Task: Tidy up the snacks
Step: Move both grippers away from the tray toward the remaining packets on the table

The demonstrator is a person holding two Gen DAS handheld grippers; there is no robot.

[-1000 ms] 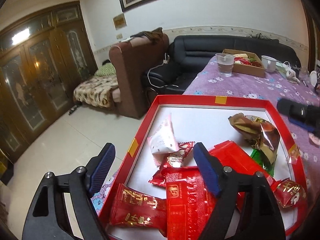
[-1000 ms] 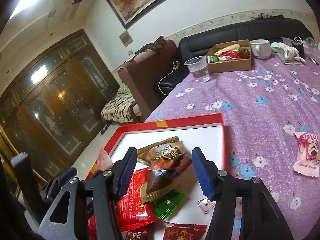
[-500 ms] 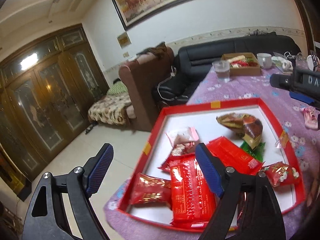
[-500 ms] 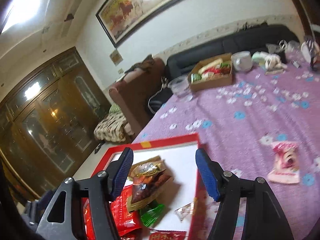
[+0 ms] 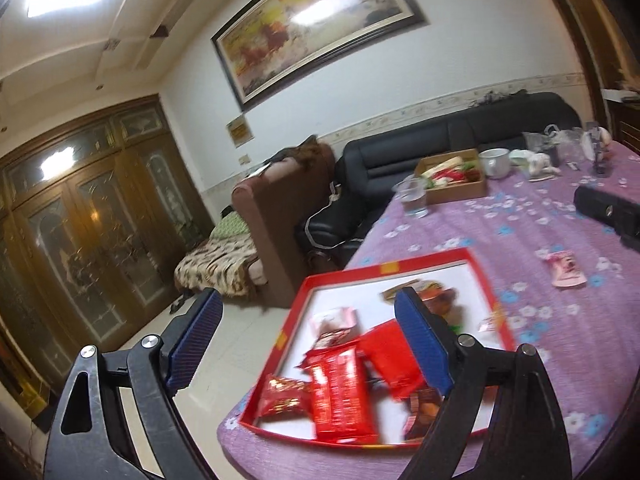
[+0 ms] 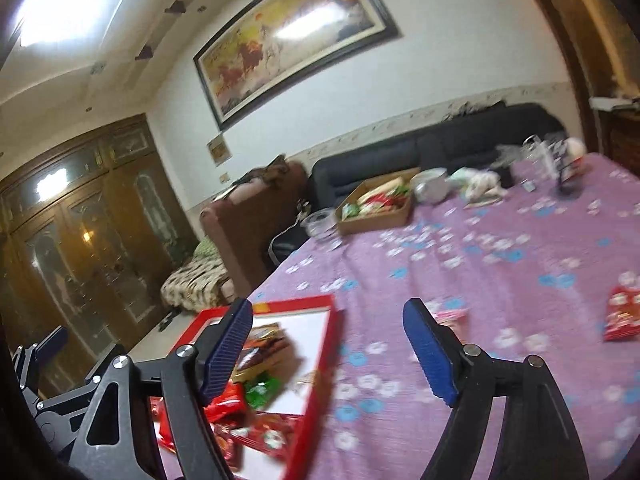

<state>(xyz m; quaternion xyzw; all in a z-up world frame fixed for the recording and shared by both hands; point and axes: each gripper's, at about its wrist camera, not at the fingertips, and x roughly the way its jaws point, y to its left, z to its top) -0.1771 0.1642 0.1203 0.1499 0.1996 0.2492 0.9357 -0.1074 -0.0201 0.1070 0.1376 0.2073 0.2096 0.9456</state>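
The shallow red-rimmed cardboard tray of red snack packets sat at the near corner of the purple flowered bench, bare cloth beyond. Both the left claw and right claw were opening, gripping nothing. Only the right view showed a red packet at right; a pink packet lay loose.

I see a purple tablecloth dotted with white and blue flowers. On it sits a red tray with a white floor and yellow tape tabs, filled with mostly red snack packets, one green. A pink packet lies on the cloth. My grippers' pads are blue on black frames. A brown cardboard box stands before a black sofa.
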